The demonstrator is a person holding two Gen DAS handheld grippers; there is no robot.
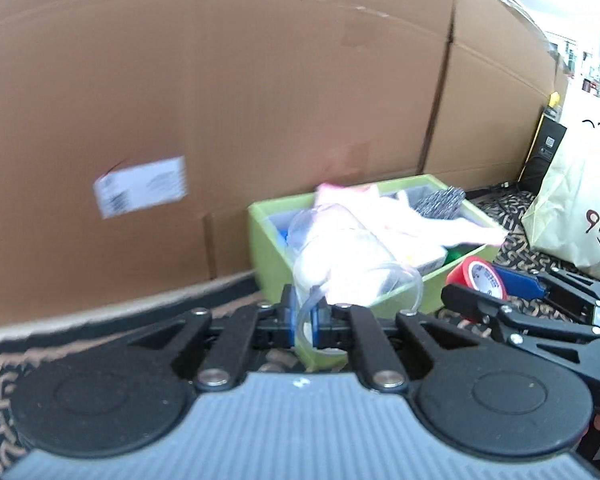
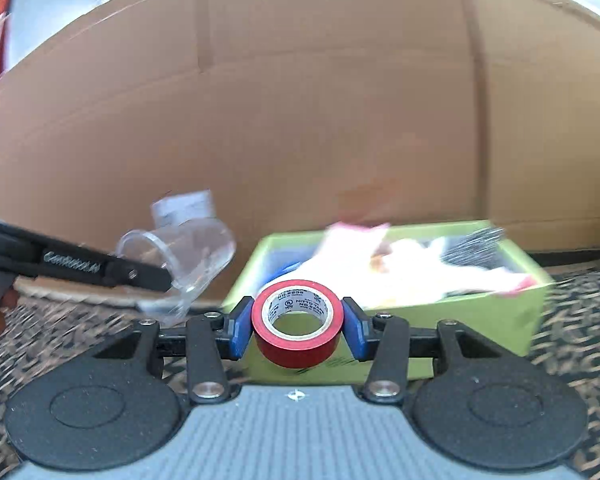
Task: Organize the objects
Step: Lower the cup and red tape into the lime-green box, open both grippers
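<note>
Red tape roll [image 2: 297, 322] sits pinched between the blue pads [image 2: 237, 334] of the right gripper [image 2: 297, 330], core hole facing the camera, clear of the patterned cloth [image 2: 580, 320] below. Green bin [image 2: 500, 316] lies just ahead of and beyond the fingertips, already heaped with white and pink bags [image 2: 380, 268] and a dark meshed item at its far right corner.

Left gripper [image 1: 304, 322]: jaws pressed together on the thin rim of a clear plastic cup [image 1: 348, 256]. Cup body projects forward of the fingertips and lies on its side, mouth turned back toward the gripper in the right wrist view. Bin is directly ahead of this gripper too; right gripper with the tape shows off to its right, near.

Big cardboard box [image 1: 219, 100] walls off everything behind the bin. Cream paper bag [image 1: 580, 208] far right of the left gripper.

Both views smeared, edges unreliable.

Risks, as judged:
- Cup held by a thin edge only; a swing or a knock on the bin wall could twist it out of the pads.
- Bin is full to the brim; tape or cup dropped on the heap may roll off onto the cloth.
- Two grippers converging on one bin, close together; fingers could clash.
</note>
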